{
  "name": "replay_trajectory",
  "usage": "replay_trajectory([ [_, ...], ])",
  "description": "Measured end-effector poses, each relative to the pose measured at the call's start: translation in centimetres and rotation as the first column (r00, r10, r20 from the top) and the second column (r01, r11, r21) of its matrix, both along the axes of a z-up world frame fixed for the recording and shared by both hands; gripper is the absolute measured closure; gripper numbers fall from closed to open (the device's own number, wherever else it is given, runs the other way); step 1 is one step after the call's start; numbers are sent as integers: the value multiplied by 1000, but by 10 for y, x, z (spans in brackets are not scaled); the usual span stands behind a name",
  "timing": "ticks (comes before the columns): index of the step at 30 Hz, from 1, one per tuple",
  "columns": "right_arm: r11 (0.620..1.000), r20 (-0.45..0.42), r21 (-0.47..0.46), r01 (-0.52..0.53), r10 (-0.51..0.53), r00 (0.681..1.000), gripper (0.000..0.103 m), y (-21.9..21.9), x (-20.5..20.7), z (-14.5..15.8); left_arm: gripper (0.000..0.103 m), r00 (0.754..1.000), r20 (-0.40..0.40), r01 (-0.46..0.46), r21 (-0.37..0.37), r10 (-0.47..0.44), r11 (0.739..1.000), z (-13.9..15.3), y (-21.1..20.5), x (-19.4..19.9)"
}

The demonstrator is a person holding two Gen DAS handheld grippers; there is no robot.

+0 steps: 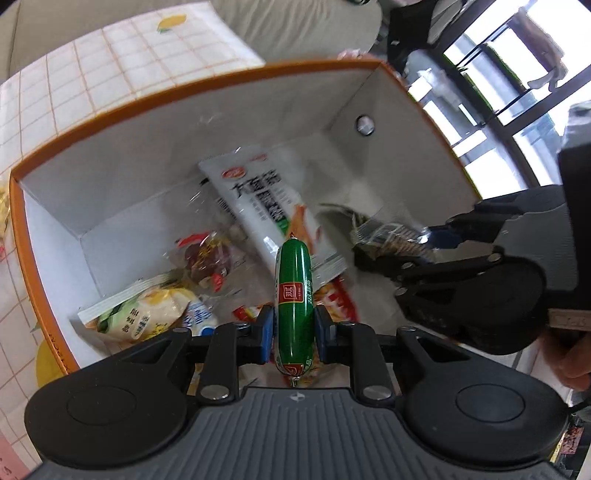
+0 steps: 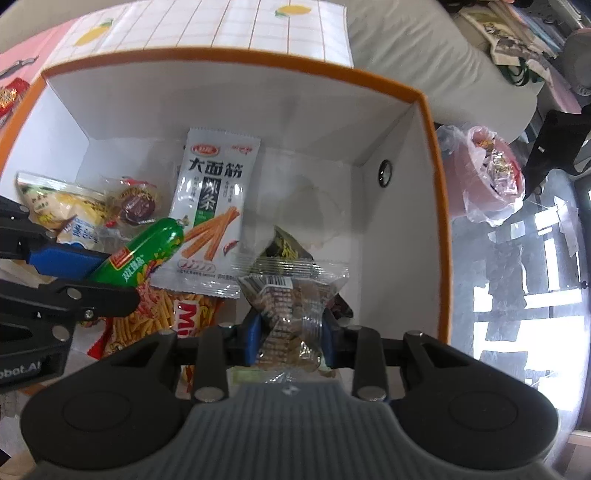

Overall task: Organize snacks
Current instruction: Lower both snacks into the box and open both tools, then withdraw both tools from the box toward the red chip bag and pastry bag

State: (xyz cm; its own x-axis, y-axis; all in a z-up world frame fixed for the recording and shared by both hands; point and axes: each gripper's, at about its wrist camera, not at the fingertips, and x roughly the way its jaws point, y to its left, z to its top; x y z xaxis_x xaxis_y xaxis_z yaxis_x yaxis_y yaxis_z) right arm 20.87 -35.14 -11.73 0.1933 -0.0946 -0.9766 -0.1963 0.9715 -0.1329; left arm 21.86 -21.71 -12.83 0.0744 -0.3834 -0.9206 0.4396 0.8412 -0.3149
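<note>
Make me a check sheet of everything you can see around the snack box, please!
Surface: white tablecloth with orange grid and lemon prints.
Job's things: orange-rimmed white box holding a white spicy-strip packet, a yellow snack bag, a red stick-snack bag and a round brown wrapped sweet.
Clutter: pink bin lined with a plastic bag beside the box.
Grippers: left gripper shut on a green sausage; right gripper shut on a clear packet; both over the box.
Cables: nothing seen.
Surroundings: grey sofa, bright windows.
</note>
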Motion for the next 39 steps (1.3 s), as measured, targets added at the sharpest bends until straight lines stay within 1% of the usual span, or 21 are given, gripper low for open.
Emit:
replay_trajectory([
  [4, 1000, -28, -9, 1, -1, 1000, 72, 1, 2, -8, 78, 1000, -30, 2, 24, -1, 1000, -8, 0, 1],
  [11, 1000, -47, -18, 2, -3, 999, 71, -1, 8, -8, 78, 999, -44, 5, 66, -2, 998, -9, -7, 3],
  [13, 1000, -49, -20, 0, -1, 999, 71, 1, 8, -8, 75, 999, -47, 7, 70, -3, 998, -10, -6, 4],
  [14, 1000, -49, -20, -1, 0, 999, 71, 2, 8, -8, 71, 999, -47, 6, 71, -3, 997, -9, -7, 4],
  [15, 1000, -47, -21, -5, 4, 999, 70, 3, 7, -7, 65, 999, -45, 5, 72, -2, 997, -8, -6, 4],
  [16, 1000, -45, -22, -7, 6, 999, 67, 6, 7, -8, 62, 999, -41, 5, 77, -2, 997, -7, -6, 4],
  [18, 1000, -38, -28, -11, 9, 999, 57, 9, 5, -4, 54, 1000, -28, 7, 83, -5, 997, -4, -6, 2],
  [21, 1000, -31, -25, -12, 11, 999, 49, 10, 2, 2, 50, 1000, -11, -3, 73, 3, 997, 4, -2, -1],
  [23, 999, -20, -34, -15, 14, 1000, 47, 13, 1, 7, 48, 1000, -8, -7, 62, 7, 998, 10, 2, -2],
  [24, 999, -15, -40, -14, 13, 1000, 41, 14, -1, 8, 47, 1000, 0, -6, 62, 6, 998, 14, 4, -3],
  [26, 999, 1, -47, -6, 6, 1000, 34, 15, -2, 15, 46, 1000, 18, -4, 61, 3, 998, 20, 7, -5],
  [30, 999, 25, -51, 0, 1, 1000, 30, 17, -6, 26, 45, 998, 59, -7, 53, 4, 999, 38, 16, -9],
  [34, 998, 61, -68, 10, -6, 998, 30, 16, -12, 40, 45, 994, 108, -29, 46, 24, 999, 55, 28, -15],
  [37, 997, 112, -54, 46, -40, 993, 30, 15, -20, 55, 45, 987, 150, -58, 24, 54, 998, 71, 42, -23],
  [39, 996, 160, -34, 81, -74, 984, 30, 17, -27, 65, 45, 981, 180, -78, 10, 75, 997, 80, 53, -28],
])
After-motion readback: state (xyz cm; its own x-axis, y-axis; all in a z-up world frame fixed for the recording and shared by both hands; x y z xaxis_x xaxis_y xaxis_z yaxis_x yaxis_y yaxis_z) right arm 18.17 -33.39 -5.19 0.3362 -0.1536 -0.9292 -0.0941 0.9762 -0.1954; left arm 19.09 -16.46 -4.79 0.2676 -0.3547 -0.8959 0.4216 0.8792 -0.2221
